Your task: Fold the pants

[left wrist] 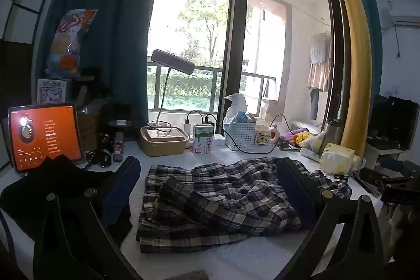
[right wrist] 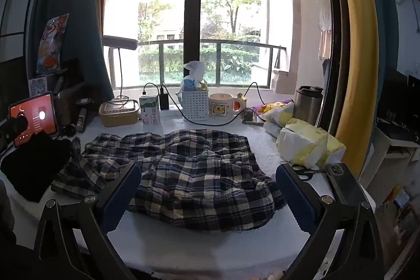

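Nearest us, our left gripper and right gripper both stand fully released, blue pads spread wide and holding nothing, ready, we judge, for a first grasp. Between them the crumpled navy-and-cream plaid cotton pants lie unfolded on the white table, kept apart from the clutter by the window. Only our right view shows the black smartphone; the left shows the orange-lit tablet better.

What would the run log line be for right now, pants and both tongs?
pants: crumpled on table, unfolded | left tongs: open, empty | right tongs: open, empty | stage: pre-grasp
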Available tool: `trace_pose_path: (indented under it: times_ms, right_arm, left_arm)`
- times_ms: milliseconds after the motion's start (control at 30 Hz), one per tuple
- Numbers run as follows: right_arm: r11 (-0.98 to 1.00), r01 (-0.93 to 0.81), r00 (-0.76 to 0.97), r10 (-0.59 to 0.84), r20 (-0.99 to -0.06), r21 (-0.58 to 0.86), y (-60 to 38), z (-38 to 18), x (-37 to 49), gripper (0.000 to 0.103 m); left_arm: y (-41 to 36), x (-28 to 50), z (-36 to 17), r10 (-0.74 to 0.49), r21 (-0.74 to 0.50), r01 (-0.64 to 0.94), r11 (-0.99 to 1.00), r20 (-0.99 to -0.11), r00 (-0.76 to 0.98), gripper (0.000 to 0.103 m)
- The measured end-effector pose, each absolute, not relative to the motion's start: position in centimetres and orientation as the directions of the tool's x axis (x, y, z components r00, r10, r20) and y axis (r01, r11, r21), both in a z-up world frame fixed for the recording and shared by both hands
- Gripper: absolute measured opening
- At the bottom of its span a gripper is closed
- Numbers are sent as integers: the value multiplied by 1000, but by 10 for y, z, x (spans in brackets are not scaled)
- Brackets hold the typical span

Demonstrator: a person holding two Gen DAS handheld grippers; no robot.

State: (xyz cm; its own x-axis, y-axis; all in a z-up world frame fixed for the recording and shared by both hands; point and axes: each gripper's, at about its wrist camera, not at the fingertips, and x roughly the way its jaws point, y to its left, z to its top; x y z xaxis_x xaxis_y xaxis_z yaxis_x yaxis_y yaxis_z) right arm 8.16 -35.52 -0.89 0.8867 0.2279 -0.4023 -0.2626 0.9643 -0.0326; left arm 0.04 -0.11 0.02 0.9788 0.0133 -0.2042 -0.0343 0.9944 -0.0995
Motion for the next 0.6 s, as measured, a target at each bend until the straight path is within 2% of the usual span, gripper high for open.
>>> trace_pose_path:
  times_ms: [67, 233, 600]
  right_arm:
    - [965, -264, 876, 235, -422, -11, -356, -8, 82, 103]
    - [964, -267, 878, 235, -417, -19, -356, -7, 81, 103]
    - [963, -269, 883, 238, -403, -21, -355, -6, 81, 103]
  left_arm:
    - [-3, 1, 0, 14, -95, -35, 995, -214, 977, 102]
    - [-1, -1, 1, -18, -110, -7, 994, -223, 975, 102]
    - [-4, 0, 3, -10, -95, -12, 995, -231, 973, 102]
